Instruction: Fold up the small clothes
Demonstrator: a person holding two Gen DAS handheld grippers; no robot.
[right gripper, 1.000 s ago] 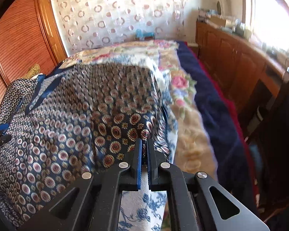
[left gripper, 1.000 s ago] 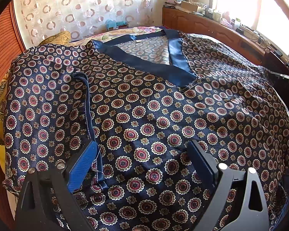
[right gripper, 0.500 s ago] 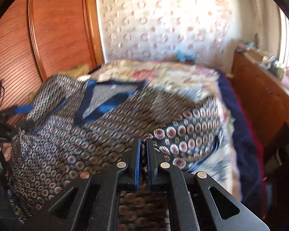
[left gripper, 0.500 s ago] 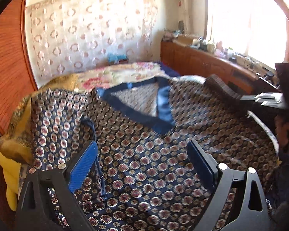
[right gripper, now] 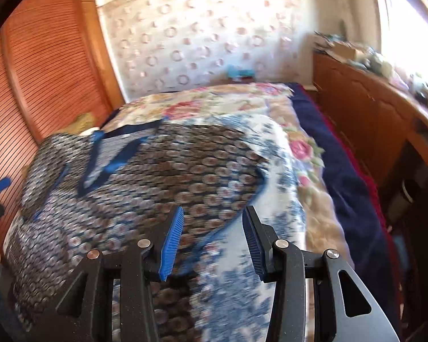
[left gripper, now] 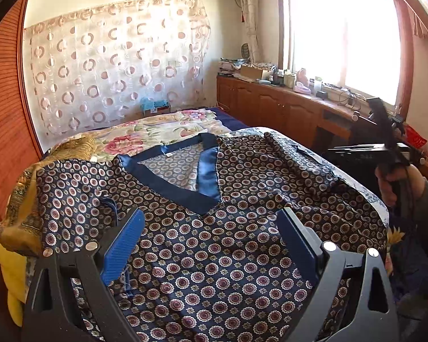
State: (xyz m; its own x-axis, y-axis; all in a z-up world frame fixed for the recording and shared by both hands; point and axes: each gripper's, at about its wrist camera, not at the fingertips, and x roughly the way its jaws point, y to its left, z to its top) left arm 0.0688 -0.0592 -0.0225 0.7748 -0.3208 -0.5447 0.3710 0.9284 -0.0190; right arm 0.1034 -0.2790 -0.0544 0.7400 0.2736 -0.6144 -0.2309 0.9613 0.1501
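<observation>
A patterned shirt (left gripper: 214,242) is lying flat on the bed (right gripper: 308,154), collar pointing toward the far curtain, while left tongs (left gripper: 211,228) are hovering apart and right tongs (right gripper: 212,236) are opening, nothing between them.

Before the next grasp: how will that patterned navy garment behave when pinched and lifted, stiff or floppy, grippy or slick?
Probably floppy: the patterned garment drapes over the bed edge and shows soft creases near its blue neckline band. Likely slick too, since that band has a satin-like sheen, so a shallow pinch may slip. It looks thin, so probably light, and would sag between two grasp points.
</observation>
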